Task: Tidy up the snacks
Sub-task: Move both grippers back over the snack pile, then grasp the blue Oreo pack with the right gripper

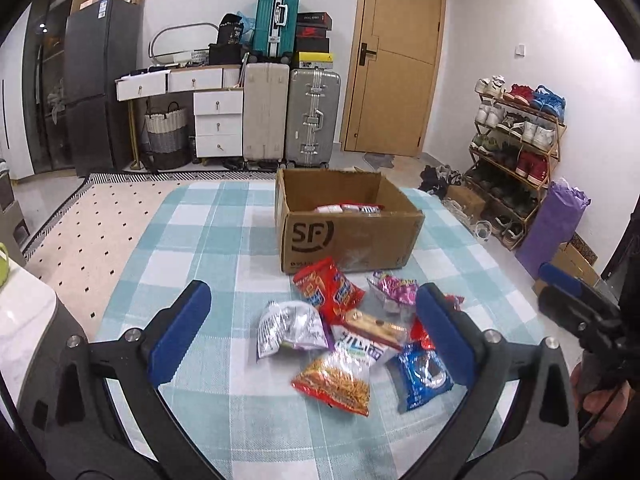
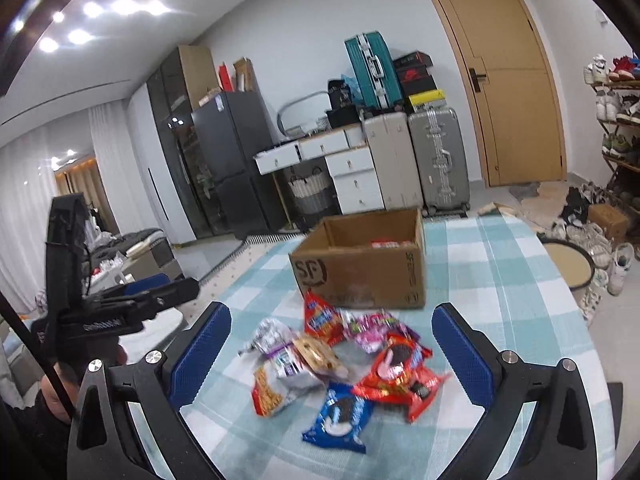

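2 hand-held grippers over a desk point(image 1: 192, 224) draped in blue-and-white check cloth. Left hand-held gripper point(image 1: 316, 320) spread wide, gripping nothing, loose snacks showing between its blue pads. Silver packet point(image 1: 288, 328) leftmost in the pile, then orange noodle-snack bag point(image 1: 334, 384), red bag point(image 1: 328, 292), pink packet point(image 1: 394, 290), blue cookie pack point(image 1: 424, 376). Cardboard box point(image 1: 348, 236) just behind the pile, open-topped, a few packets already inside. Right hand-held gripper point(image 2: 332, 352) likewise wide apart and empty above the same heap.
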Demonstrator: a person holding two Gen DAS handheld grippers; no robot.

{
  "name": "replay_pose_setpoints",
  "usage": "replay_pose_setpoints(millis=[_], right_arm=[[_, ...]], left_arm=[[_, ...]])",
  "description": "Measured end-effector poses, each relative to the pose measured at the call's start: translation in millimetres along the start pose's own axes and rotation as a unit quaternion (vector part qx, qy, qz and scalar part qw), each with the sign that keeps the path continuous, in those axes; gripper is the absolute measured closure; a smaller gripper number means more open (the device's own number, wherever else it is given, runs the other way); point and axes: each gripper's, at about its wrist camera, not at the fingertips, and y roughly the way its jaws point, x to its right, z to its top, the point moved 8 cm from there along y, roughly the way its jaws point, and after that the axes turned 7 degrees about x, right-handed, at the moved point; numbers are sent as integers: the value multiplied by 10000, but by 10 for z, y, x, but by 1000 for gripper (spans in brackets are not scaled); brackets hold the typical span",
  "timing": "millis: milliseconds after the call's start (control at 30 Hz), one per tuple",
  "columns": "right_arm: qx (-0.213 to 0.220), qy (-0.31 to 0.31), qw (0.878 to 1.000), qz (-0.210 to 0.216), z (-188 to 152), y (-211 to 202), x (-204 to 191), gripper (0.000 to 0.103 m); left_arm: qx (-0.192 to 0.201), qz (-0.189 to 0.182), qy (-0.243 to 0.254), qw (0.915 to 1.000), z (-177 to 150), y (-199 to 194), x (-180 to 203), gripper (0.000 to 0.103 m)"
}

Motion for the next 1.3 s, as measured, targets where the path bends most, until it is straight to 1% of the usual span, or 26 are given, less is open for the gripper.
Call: replay_pose_setpoints(millis=[67,167,300,433,533,600,667,733,1000,1100,1167,1233,1300], right_arm=[[-141,59,9999,-60,-132,25,48,1],[-279,145,9992,-265,-314,55,144,1],[-580,237,9975,-321,-550,142,208,1],[-840,193,9957,-344,-751,259,206,1],[-1035,98,9935,-457,-881,354,234,1],[-1245,101,9913,-420,-978,462,243,1],[-1361,174,9897,-410,-1035,528,248,1],[-1499,290,9878,-307,-1090,606,238,1],[-1892,474,9808,-36,-1235,789,139,2],[-1998,457,9787,-52,-1284,859,129,8],[-2127,416,9761,-157,-1335,901,134,24],[-2233,443,9736,-134,-1367,957,139,29],[-2214,417,9742,-142,-1369,972,138,32]], left_arm=[[-79,-40,-16,10000,-109,40,4,1],[-193,-16,-40,9998,-289,94,-5,1],[-311,6,-66,9995,-513,174,-16,1],[-460,73,-98,9989,-688,268,-48,1],[-601,121,-150,9980,-812,355,-98,1],[-686,126,-188,9974,-872,417,-123,1],[-741,122,-216,9969,-926,449,-152,1],[-786,115,-236,9966,-969,488,-161,1],[-980,133,-367,9944,-1119,544,-263,1],[-1044,129,-470,9933,-1172,569,-305,1],[-1042,139,-491,9932,-1180,585,-317,1],[-1036,136,-496,9933,-1192,559,-340,1],[-1036,138,-512,9932,-1199,560,-350,1]])
